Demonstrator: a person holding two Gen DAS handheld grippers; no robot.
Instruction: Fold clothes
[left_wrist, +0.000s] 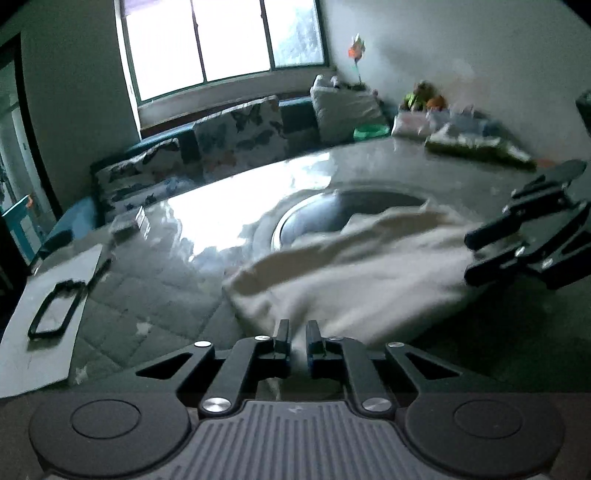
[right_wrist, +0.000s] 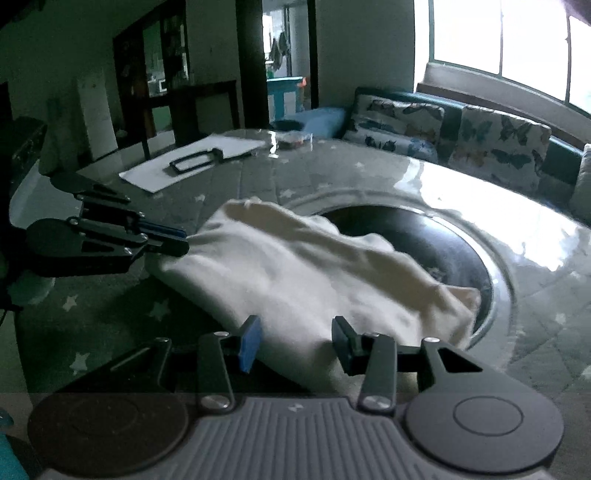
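A cream garment (left_wrist: 354, 273) lies bunched on the round table, partly over the dark round insert in the table's middle (left_wrist: 369, 206). My left gripper (left_wrist: 297, 334) is shut on the garment's near edge; it also shows in the right wrist view (right_wrist: 177, 240), pinching the cloth's left corner. My right gripper (right_wrist: 295, 339) is open, its fingers either side of the garment's (right_wrist: 295, 273) near edge. It appears in the left wrist view (left_wrist: 476, 254) at the cloth's right side, jaws apart.
A grey star-patterned quilted cover (right_wrist: 110, 302) lies over the table. A white sheet with a black frame (left_wrist: 55, 306) lies at the table's left. Clutter (left_wrist: 472, 136) sits at the far right. A butterfly-print sofa (left_wrist: 236, 136) stands behind under the window.
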